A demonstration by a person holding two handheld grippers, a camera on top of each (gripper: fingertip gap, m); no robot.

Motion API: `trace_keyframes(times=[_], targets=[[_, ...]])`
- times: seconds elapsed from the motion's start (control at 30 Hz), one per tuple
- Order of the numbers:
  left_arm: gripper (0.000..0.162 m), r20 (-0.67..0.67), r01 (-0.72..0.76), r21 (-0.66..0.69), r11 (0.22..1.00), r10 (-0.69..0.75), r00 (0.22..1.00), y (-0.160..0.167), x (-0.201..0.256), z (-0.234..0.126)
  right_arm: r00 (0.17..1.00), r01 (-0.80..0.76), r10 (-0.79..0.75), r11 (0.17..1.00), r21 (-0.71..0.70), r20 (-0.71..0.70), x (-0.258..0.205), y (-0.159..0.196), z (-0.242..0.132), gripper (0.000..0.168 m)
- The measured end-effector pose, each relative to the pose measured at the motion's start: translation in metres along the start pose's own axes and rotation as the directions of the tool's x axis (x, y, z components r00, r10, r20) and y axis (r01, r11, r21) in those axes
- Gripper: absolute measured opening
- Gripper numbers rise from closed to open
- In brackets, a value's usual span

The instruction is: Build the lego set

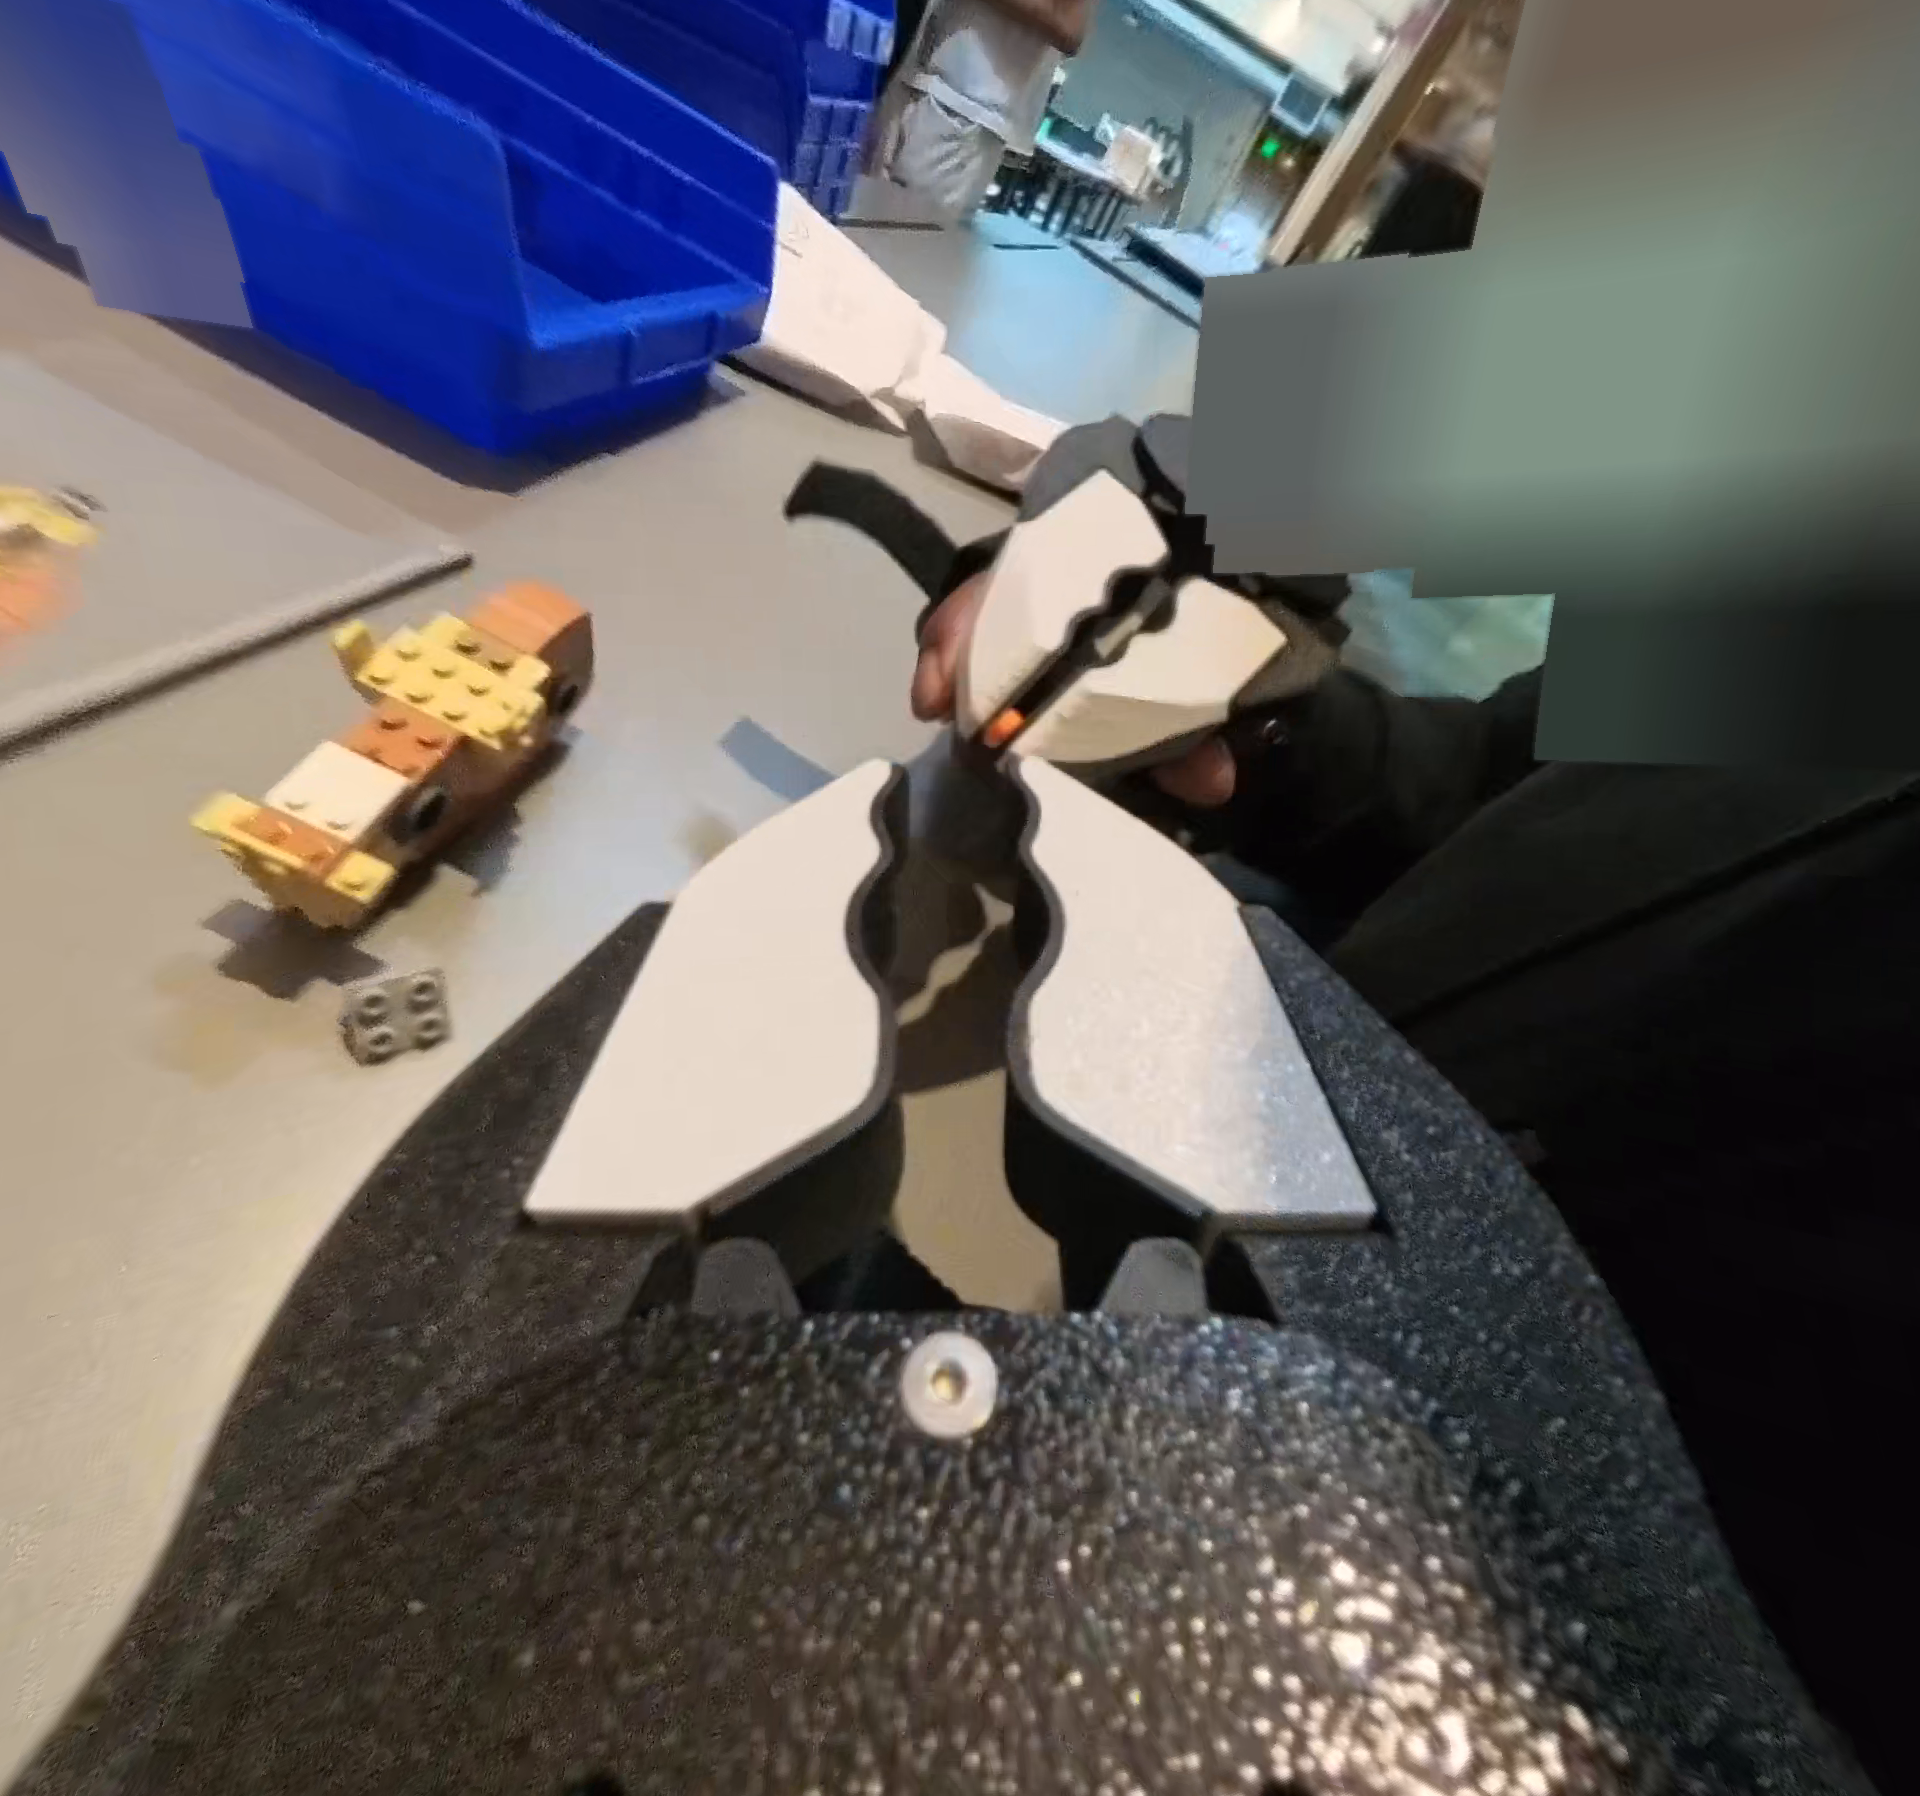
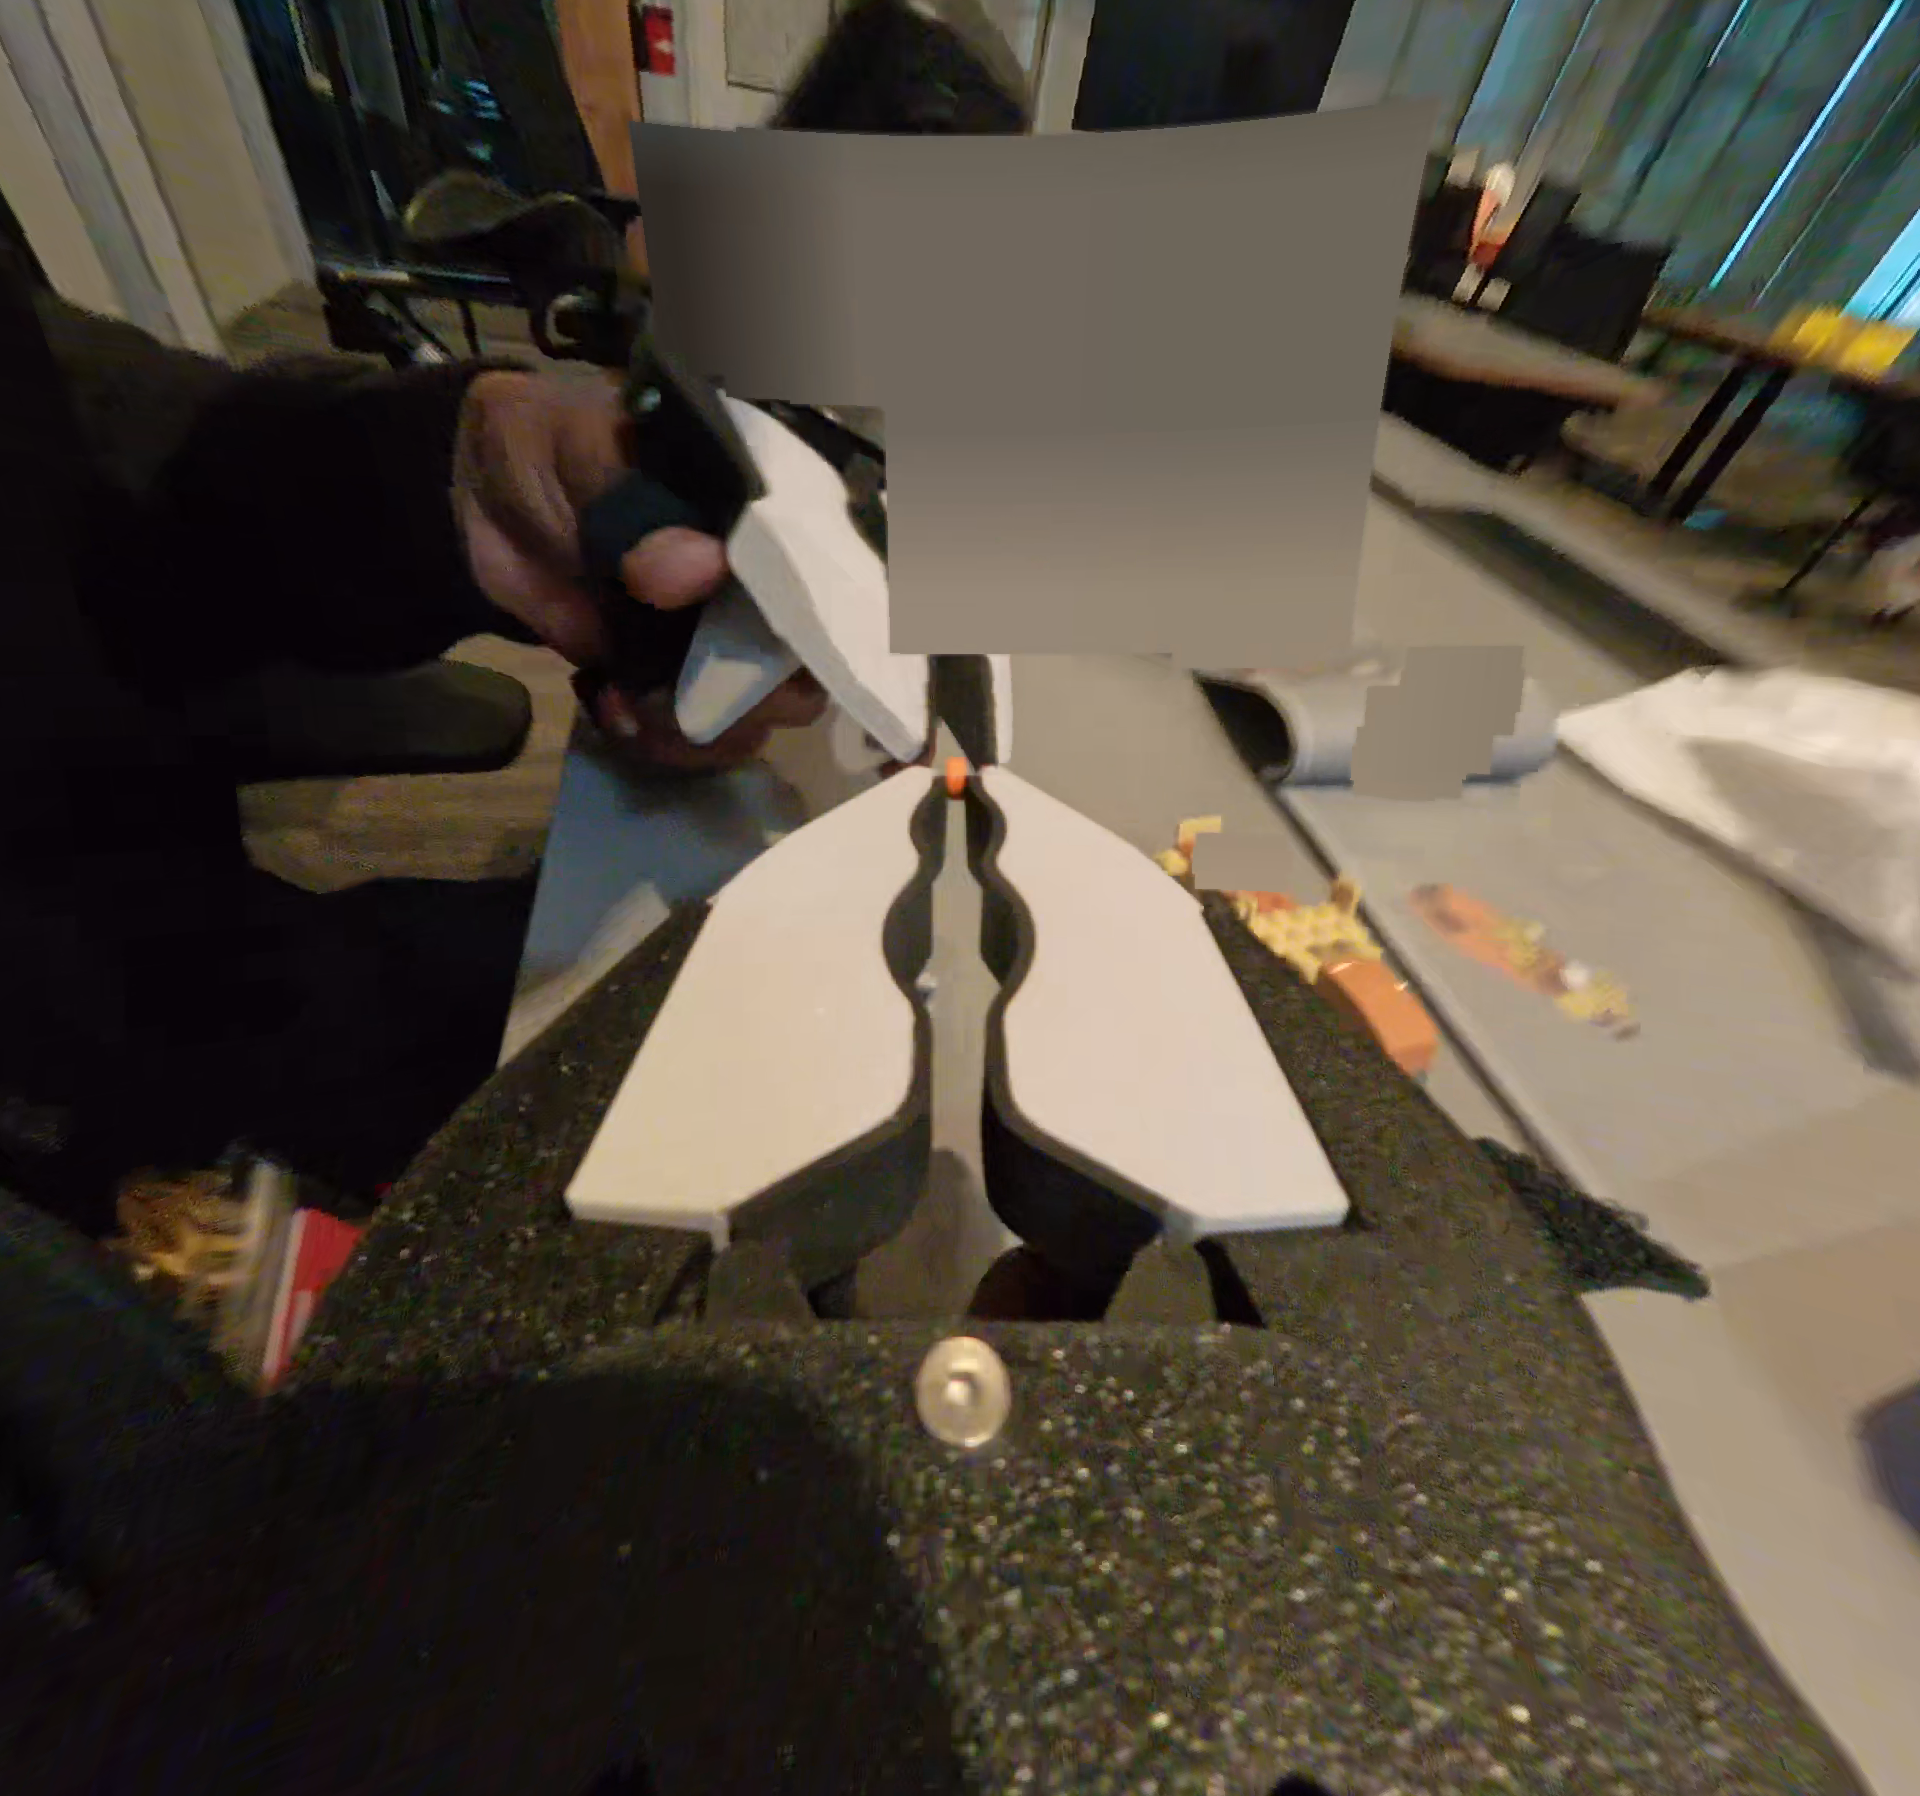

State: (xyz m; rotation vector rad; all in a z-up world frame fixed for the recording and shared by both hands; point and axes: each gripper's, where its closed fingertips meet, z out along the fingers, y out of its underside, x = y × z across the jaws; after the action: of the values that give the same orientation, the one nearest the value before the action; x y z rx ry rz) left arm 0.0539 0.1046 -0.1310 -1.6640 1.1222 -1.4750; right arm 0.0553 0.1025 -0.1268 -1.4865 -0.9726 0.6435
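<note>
the lego model (image 1: 405, 759) lies on its side on the grey table (image 1: 644, 541), a brown, tan and white build with studs up. just in front of it, apart from it, sits a small grey plate (image 1: 397, 1015). behind the model stands a row of blue bins (image 1: 499, 219), and left of the model lies a grey mat (image 1: 208, 541) with blurred lego pieces on it.

the left gripper (image 1: 958, 778) is narrowly parted with nothing between its tips. right of the model, the right gripper (image 2: 954, 788) is pinched on a tiny orange piece (image 2: 955, 776), its tips almost meeting the left gripper's (in the left wrist view the piece shows at (image 1: 1000, 730)). a person's hand (image 2: 540, 510) grips the left gripper.

no writing is readable on anything here.
</note>
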Motion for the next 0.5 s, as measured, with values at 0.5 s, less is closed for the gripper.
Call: trace_keyframes(times=[0.5], targets=[[0.017,-0.153,0.278,-0.028,0.960,-0.279,0.948,-0.005,0.010,0.002,0.859,0.496,-0.500,0.866,-0.062,-0.108,-0.001,-0.007,0.004,0.003]])
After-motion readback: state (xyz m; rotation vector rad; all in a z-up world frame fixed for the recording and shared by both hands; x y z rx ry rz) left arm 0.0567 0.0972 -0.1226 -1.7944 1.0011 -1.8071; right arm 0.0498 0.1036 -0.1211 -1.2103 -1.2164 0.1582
